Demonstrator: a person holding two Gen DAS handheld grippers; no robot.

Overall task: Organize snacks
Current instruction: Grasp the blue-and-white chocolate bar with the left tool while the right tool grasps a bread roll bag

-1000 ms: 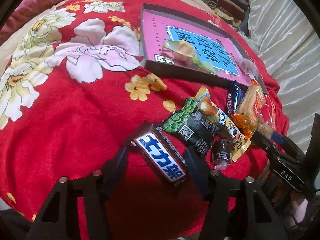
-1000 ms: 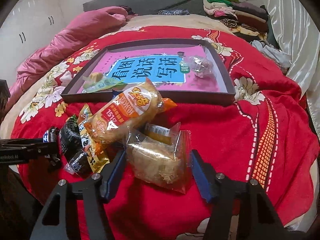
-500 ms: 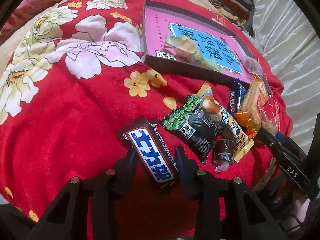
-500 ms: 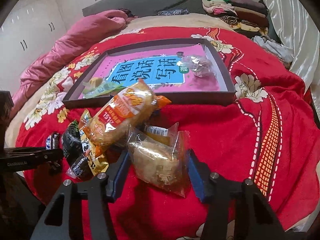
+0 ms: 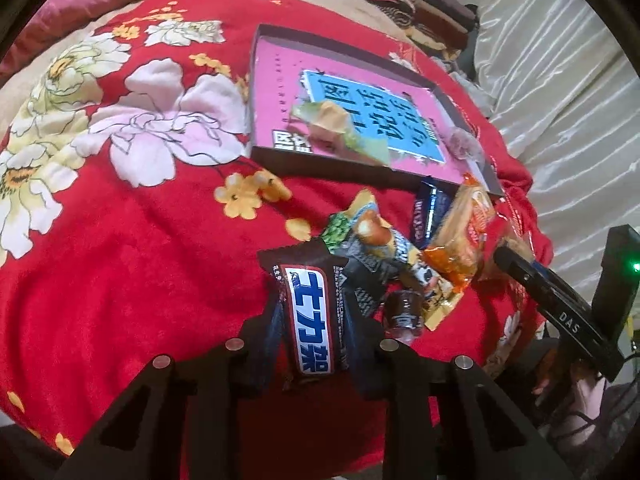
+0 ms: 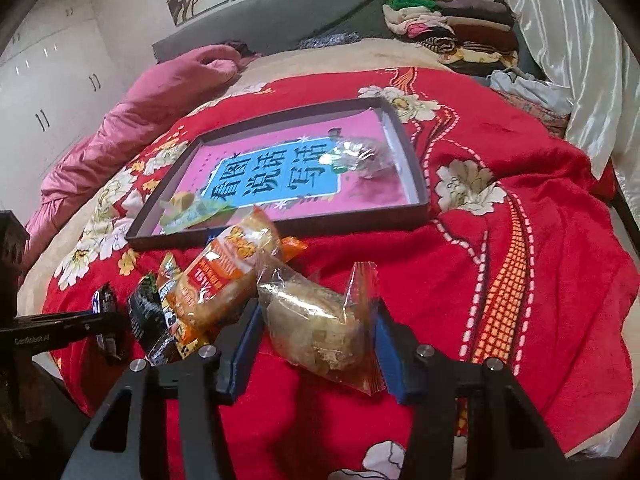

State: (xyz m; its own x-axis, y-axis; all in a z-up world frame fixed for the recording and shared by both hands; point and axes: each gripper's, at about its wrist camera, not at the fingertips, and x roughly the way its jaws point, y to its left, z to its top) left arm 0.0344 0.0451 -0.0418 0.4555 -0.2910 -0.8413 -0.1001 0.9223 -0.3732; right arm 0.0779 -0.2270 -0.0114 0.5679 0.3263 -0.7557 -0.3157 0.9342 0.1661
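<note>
We've got the left hand-held gripper (image 5: 310, 336) clamped on the brown choc bar (image 5: 310, 316), pads pressed to both long sides, bar's white-blue label facing up, its far end poking out toward 12 o'clock over the red floral blanket (image 5: 132, 264) on the bed. Just at 2 o'clock from the bar sits the snack pile: green-black pea bag (image 5: 352, 258), small brown candy (image 5: 404, 312), dark blue wrapper (image 5: 428, 214) & an orange-labelled bread pack (image 5: 460, 236), all touching or overlapping. In the right wrist view our right hand-held gripper (image 6: 316, 328) is closing around the clear-wrapped pastry (image 6: 316, 328); the blue pads sit against the wrapper's two sides, w/ the red-edged wrapper crinkled up at the right pad. The orange bread pack (image 6: 224, 276) lies at 10 o'clock from it, touching its wrapper. The dark-rimmed tray (image 6: 280, 226) w/ pink-blue printed floor lies at 12 o'clock, beyond the pile; inside it a green-yellow packet (image 6: 192, 212) at the near left corner & a clear-wrapped snack (image 6: 360, 156) toward the far right. Folded clothes (image 6: 448, 28) are stacked at the bed's far end, around 1 o'clock.
</note>
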